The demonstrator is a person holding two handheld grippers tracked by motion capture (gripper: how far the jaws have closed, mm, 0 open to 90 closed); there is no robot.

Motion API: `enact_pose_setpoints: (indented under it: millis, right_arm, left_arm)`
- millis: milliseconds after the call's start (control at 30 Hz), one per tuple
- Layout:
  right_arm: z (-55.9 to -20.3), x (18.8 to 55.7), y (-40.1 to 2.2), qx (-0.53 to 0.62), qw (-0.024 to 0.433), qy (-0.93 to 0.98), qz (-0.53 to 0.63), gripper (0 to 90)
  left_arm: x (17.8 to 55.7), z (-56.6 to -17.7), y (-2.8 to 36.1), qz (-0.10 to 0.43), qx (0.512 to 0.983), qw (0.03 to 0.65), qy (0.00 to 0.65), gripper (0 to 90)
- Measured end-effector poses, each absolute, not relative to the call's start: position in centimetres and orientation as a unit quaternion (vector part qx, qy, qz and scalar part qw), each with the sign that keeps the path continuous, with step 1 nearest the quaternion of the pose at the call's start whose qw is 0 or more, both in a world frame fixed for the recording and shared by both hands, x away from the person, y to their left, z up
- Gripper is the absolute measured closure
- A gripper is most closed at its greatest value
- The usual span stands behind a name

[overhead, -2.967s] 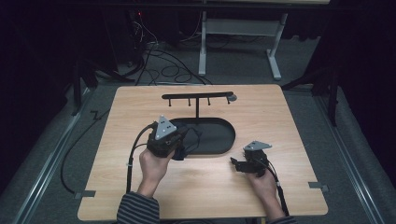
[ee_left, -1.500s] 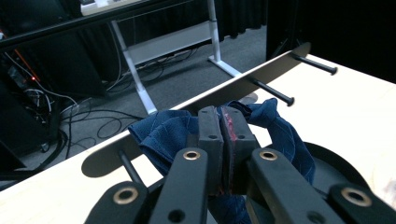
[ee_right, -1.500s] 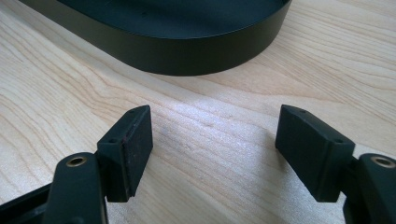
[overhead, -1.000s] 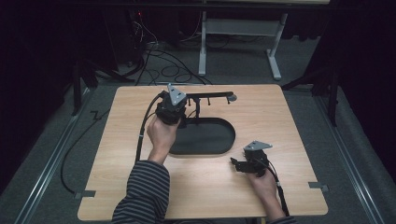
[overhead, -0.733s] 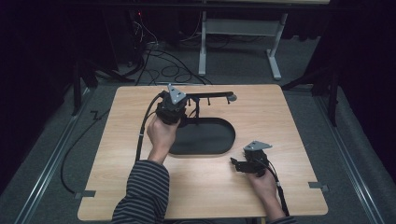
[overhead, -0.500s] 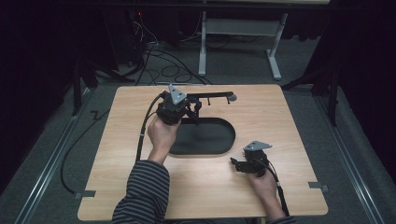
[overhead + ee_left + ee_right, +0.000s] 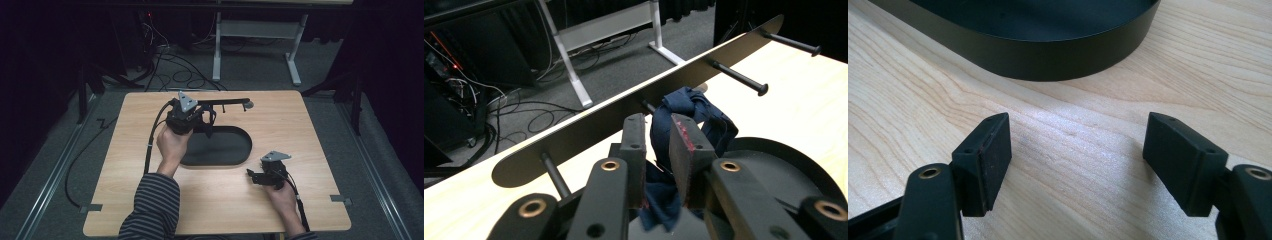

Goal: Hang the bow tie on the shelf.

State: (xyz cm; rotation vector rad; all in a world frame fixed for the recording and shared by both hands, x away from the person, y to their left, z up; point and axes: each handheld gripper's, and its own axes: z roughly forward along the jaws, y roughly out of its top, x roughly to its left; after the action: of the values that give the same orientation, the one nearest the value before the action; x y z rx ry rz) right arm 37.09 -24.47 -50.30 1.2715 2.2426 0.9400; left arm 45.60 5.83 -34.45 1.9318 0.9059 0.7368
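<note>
A dim lab or test room set up for recording: a plain light-wood table (image 7: 320,130) stands on grey carpet (image 7: 380,130), ringed by black curtains (image 7: 390,45). Loose cables (image 7: 170,60) trail across the floor toward equipment showing a small red light (image 7: 148,15), and the white metal legs of another bench (image 7: 217,50) stand beyond. Tape marks (image 7: 91,207) sit at the table's near corners, and metal rails (image 7: 50,175) run along the floor beside it.
</note>
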Motion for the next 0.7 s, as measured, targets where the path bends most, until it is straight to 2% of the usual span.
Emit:
enact_pose_setpoints:
  millis: [300, 700]
  right_arm:
    - [-50.3, 37.1, -24.5, 0.455, 0.197, 0.801, 0.336, 28.9]
    - [-50.3, 37.1, -24.5, 0.454, 0.198, 0.801, 0.336, 28.9]
  left_arm:
    - [45.0, -34.0, 6.5, 0.273, 0.775, 0.44, 0.361, 65.5]
    - [43.8, -33.8, 8.5, 0.251, 0.773, 0.455, 0.363, 62.8]
